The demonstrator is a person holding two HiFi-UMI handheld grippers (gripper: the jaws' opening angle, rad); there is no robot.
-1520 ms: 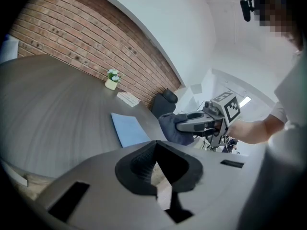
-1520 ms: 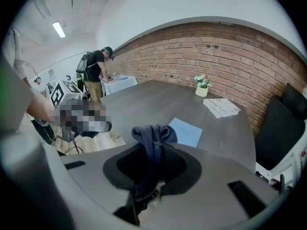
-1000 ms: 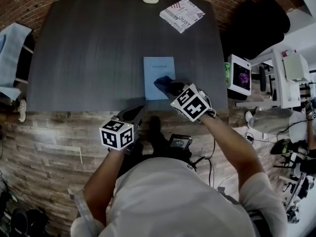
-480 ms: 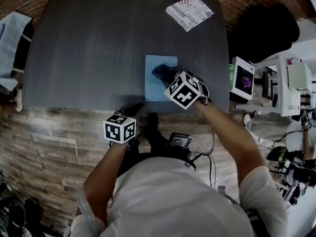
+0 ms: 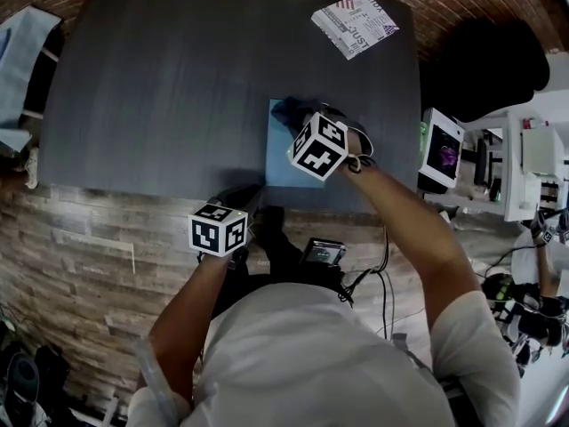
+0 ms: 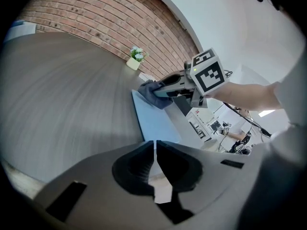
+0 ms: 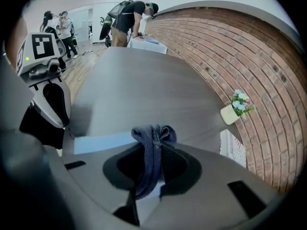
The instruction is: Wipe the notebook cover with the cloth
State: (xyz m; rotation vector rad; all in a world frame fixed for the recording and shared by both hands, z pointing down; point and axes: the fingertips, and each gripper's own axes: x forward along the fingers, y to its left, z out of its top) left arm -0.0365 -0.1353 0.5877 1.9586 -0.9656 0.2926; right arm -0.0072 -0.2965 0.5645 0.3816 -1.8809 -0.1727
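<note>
While the right claw (image 7: 152, 145) is clamping a bunched dark-blue cloth (image 5: 288, 111) between its jaws, it is pressing that cloth onto the far end of the pale-blue notebook (image 5: 279, 160); the fabric is bulging past the jaw tips, seemingly so that the soft wad rather than the hard jaws is meeting the cover. The notebook is lying flat and closed on the dark table (image 5: 169, 78), close to the near edge and a little right of centre, so the right claw is reaching it without stretching; the left claw (image 6: 155, 147) is hanging at the table's near edge, left of the notebook and apart from it; its jaws are resting together with nothing between them, and it seems to be waiting clear of the wiping path rather than steadying the book. Well apart, a folded printed paper (image 5: 354, 23) is lying at the far right corner and a small potted plant (image 7: 236, 108) is standing at the far edge by the brick wall (image 7: 216, 47); neither is getting in the way. Judging by the cloth sitting at the cover's far end, the wiping appears to be under way, with a pull back toward the near edge likely called for next; since nothing is pinning the notebook, it may be sliding along with the cloth if the pressure is too heavy.
</note>
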